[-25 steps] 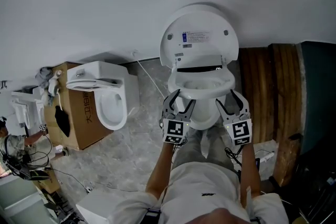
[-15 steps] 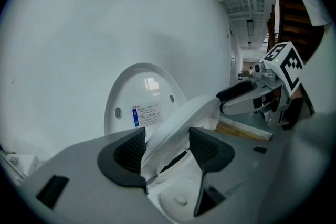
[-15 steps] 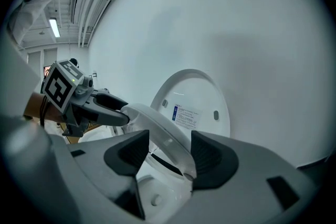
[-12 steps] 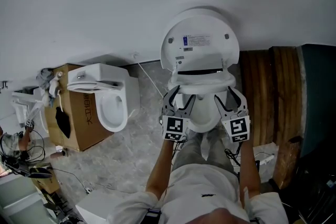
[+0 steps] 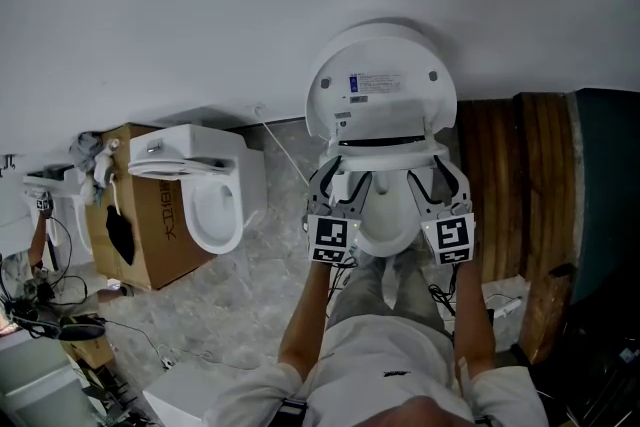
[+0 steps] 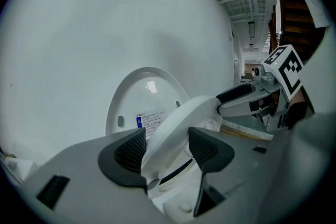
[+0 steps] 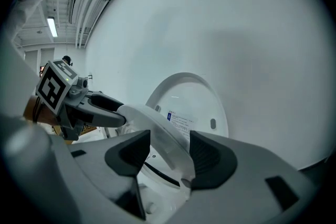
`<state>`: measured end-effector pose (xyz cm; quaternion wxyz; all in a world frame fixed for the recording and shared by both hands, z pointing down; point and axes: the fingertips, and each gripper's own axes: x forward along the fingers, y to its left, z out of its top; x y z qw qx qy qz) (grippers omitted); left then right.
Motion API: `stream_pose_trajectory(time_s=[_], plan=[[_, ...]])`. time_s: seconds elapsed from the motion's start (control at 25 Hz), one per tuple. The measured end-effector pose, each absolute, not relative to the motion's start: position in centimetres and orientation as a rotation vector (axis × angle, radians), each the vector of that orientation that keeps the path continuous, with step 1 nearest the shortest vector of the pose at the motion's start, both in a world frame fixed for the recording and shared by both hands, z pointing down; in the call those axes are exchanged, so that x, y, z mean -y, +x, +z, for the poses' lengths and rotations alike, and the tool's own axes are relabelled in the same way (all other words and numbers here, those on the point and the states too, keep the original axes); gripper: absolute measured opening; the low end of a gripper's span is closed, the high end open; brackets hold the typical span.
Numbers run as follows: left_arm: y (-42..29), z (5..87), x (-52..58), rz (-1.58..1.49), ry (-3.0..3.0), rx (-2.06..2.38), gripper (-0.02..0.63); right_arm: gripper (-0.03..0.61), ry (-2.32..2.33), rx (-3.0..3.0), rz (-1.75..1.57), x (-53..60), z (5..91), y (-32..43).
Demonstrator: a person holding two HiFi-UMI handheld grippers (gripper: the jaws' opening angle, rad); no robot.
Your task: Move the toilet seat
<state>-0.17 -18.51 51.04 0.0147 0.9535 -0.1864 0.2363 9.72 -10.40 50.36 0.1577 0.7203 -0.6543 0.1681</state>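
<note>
The white toilet seat [image 5: 383,155] is tilted up off the bowl [image 5: 385,215], in front of the raised lid [image 5: 380,80] that leans on the wall. My left gripper [image 5: 340,183] grips the seat's left side and my right gripper [image 5: 438,181] its right side. In the left gripper view the seat ring [image 6: 181,120] runs between the pads of the left gripper [image 6: 167,147], whose jaws are closing on it. The right gripper view shows the ring [image 7: 155,136] in the same way inside the right gripper [image 7: 169,150], whose jaws are also closing.
A second white toilet [image 5: 205,195] stands by a cardboard box [image 5: 150,235] at the left. A brown wooden panel [image 5: 500,175] is right of the toilet. A thin cable [image 5: 285,150] crosses the grey floor. Boxes and cables clutter the far left.
Both grippers have moved forward and upward along the seat's sides. The seat has tipped up from the bowl toward the lid.
</note>
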Motion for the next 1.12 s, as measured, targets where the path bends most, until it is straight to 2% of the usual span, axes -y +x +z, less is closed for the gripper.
stream_pose_trajectory(time_s=[0.28, 1.12], plan=[[0.8, 50.6, 19.8, 0.713, 2.973, 0.603, 0.275, 0.224, 2.074, 1.865, 0.46, 11.9, 50.1, 10.8], [2.9, 50.2, 23.0, 0.651, 2.976, 0.642, 0.273, 0.218, 2.118, 1.867, 0.397, 15.1, 49.7, 13.2]])
